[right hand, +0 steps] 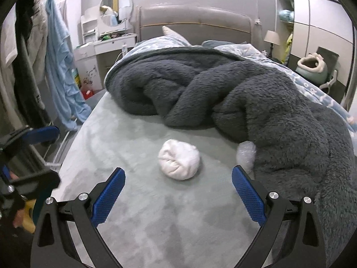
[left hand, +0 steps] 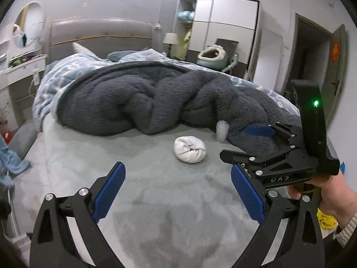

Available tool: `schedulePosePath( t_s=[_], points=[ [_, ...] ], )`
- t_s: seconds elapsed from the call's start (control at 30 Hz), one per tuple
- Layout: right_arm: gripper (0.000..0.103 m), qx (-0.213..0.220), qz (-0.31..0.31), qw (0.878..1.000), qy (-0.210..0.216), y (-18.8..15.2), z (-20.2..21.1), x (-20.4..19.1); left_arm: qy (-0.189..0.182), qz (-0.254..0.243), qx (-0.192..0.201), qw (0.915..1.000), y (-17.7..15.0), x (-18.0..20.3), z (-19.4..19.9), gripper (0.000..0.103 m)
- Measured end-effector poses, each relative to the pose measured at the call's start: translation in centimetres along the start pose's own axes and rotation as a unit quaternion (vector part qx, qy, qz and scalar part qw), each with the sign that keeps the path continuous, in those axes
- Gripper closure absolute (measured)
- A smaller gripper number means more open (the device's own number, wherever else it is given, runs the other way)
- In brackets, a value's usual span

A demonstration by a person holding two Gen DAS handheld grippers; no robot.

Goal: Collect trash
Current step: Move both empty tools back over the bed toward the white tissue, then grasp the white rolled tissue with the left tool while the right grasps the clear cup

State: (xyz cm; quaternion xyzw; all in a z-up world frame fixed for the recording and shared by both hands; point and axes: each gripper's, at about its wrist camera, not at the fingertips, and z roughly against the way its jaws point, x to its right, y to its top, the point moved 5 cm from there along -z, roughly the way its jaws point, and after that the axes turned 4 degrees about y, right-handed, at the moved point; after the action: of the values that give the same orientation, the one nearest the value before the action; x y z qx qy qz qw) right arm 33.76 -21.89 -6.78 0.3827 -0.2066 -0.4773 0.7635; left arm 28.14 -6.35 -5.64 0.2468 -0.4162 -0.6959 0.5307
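Observation:
A white balled-up wad [left hand: 189, 149] lies on the grey-green bed sheet [left hand: 156, 201]; it also shows in the right wrist view [right hand: 179, 162]. A small clear crumpled plastic piece [left hand: 222, 130] sits at the edge of the dark fluffy blanket [left hand: 138, 102], seen too in the right wrist view [right hand: 246, 156]. My left gripper [left hand: 177, 189] is open and empty, short of the wad. My right gripper [right hand: 178, 189] is open and empty, just in front of the wad; it also shows in the left wrist view [left hand: 250, 143], near the plastic piece.
The dark blanket [right hand: 256, 102] and a blue patterned quilt [right hand: 312, 89] cover the far and right part of the bed. A headboard [right hand: 194, 20], a dressing table [right hand: 107, 44], hanging clothes [right hand: 58, 55] and a wardrobe [left hand: 223, 26] stand around the bed.

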Motion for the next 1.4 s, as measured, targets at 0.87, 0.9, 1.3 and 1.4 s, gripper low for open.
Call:
schedulePosePath(
  t_s=[0.87, 0.9, 1.3, 1.4],
  points=[
    [0.037, 0.025, -0.071, 0.997, -0.035, -1.9, -3.0, 7.1, -0.050, -0.005, -0.038, 0.9980, -0.3, 1.7, -10.4, 0.007],
    [0.037, 0.024, -0.072, 0.996, -0.038, -2.0, -3.2, 7.3, -0.054, -0.001, -0.040, 0.9977, -0.2, 1.7, -10.7, 0.007],
    [0.049, 0.015, -0.108, 0.992, -0.071, -2.0, -6.0, 10.9, -0.095, 0.063, -0.076, 0.9906, -0.9, 0.7, -14.4, 0.013],
    [0.053, 0.017, -0.106, 0.992, -0.067, -1.6, -6.6, 11.0, -0.091, 0.080, -0.081, 0.9893, -0.9, 0.3, -15.2, 0.018]
  ],
)
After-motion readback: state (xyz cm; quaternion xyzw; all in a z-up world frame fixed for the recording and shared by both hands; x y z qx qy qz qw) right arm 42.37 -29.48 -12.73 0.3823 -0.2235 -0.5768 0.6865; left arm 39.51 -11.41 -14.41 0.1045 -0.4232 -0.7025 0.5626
